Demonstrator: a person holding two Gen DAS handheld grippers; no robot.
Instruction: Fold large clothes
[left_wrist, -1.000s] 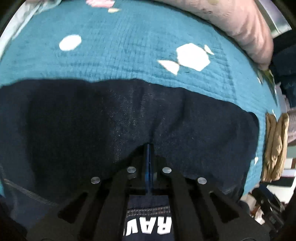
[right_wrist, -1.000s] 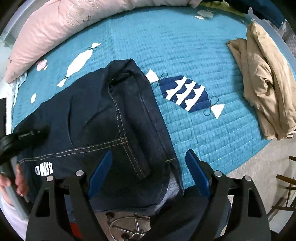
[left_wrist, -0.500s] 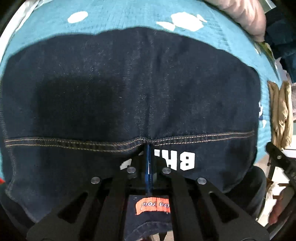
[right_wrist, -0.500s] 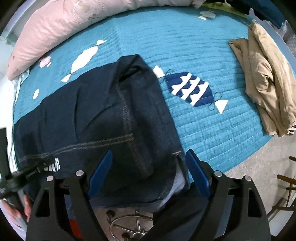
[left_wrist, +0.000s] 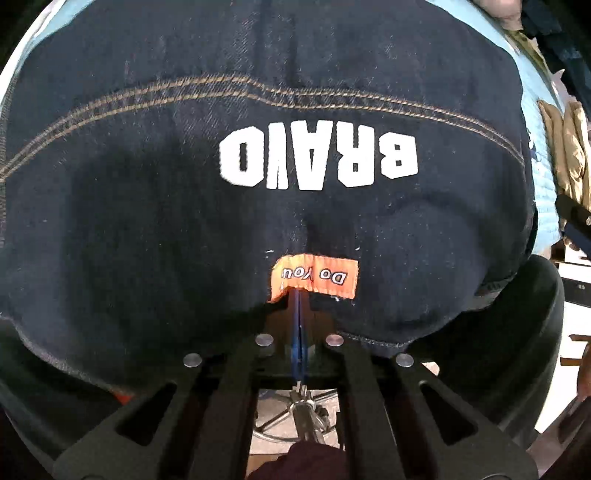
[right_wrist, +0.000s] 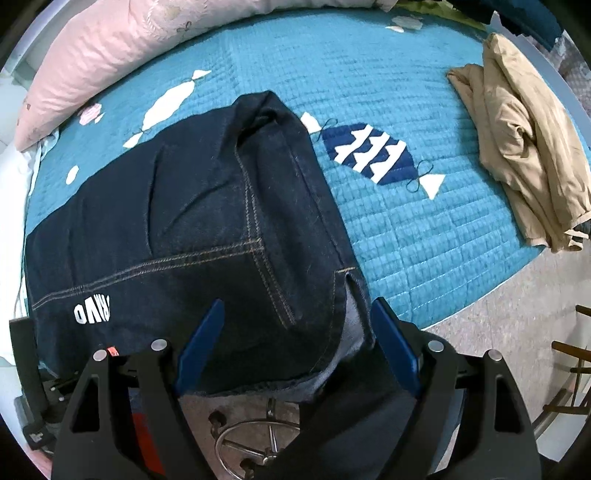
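We see a dark denim jacket (right_wrist: 207, 229) lying on the bed over a teal quilt (right_wrist: 406, 221), its near edge hanging over the bedside toward us. In the left wrist view the left gripper (left_wrist: 298, 299) has its blue fingers (left_wrist: 297, 332) pressed together on the jacket's (left_wrist: 258, 92) edge just below an orange label (left_wrist: 314, 277), which reads upside down; white lettering "BRAVO" (left_wrist: 317, 157), also upside down, sits above it, under a double line of tan stitching. In the right wrist view the right gripper (right_wrist: 297, 339) has its blue fingers (right_wrist: 201, 343) spread wide, one on each side of the jacket's near corner, and we cannot tell whether either one touches the cloth. A folded-in sleeve with a seam runs up the jacket's right side. A pink pillow (right_wrist: 122, 44) lies along the far edge of the quilt, and a crumpled beige garment (right_wrist: 524, 147) rests well apart to the right, near the bed's edge. A navy and white fish patch (right_wrist: 369, 153) on the quilt sits between jacket and beige garment.
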